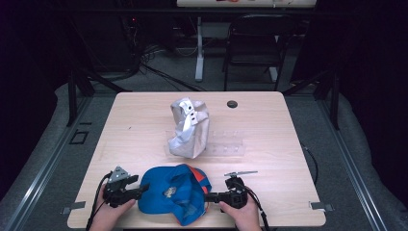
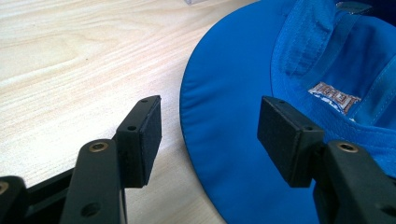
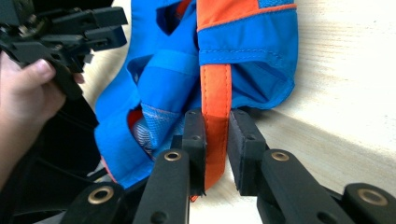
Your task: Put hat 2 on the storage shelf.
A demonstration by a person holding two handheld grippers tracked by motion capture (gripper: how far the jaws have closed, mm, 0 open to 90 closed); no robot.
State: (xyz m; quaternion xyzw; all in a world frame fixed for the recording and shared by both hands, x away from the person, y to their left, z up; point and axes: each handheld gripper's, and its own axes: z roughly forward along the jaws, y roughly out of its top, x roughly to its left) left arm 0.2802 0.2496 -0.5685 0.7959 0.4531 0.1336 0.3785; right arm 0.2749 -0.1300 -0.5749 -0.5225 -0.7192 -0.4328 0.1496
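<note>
My right gripper pinches only the blue cap's orange strap, my left gripper gapes wide around its brim; I judge pulling could slip the strap free.

Ahead of me, at the middle of the frame, a crumpled silver bag stands on the wooden table. Just right of it lies a clear plastic tray — faint against the wood, touching the bag's base as far as I can tell. Up and to the right, a small black disc sits near the table's far edge. Beyond it — top centre-right — a dark folding chair stands on the grey floor.
</note>
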